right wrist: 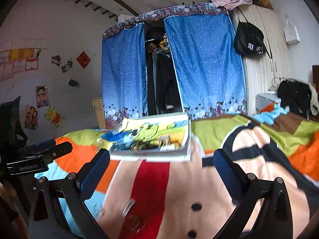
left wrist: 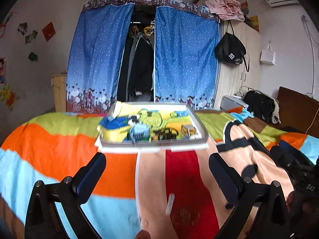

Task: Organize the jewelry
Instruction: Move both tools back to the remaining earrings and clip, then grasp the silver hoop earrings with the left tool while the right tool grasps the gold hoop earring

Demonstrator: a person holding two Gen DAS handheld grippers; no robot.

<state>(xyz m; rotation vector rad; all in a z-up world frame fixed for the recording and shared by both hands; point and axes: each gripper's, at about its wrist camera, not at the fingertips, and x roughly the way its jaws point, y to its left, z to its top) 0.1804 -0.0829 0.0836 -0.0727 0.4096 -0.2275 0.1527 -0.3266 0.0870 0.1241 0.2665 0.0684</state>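
Clearly both the left gripper [left wrist: 157,165] and right gripper [right wrist: 161,161] hang spread and empty over the blanket [left wrist: 59,145], the jewelry tray [left wrist: 200,127] lying ahead, so a clumsy reach might tip it on soft bedding and scatter small pieces.

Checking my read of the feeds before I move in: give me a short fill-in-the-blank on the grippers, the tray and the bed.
1. Both the left gripper and the right gripper have their jaws ____.
2. The clear tray rests on the ____.
3. A small silvery piece lies on the blanket's ____ stripe.
4. The wardrobe curtains are ____ with white dots.

Missing words: open; bed; red; blue
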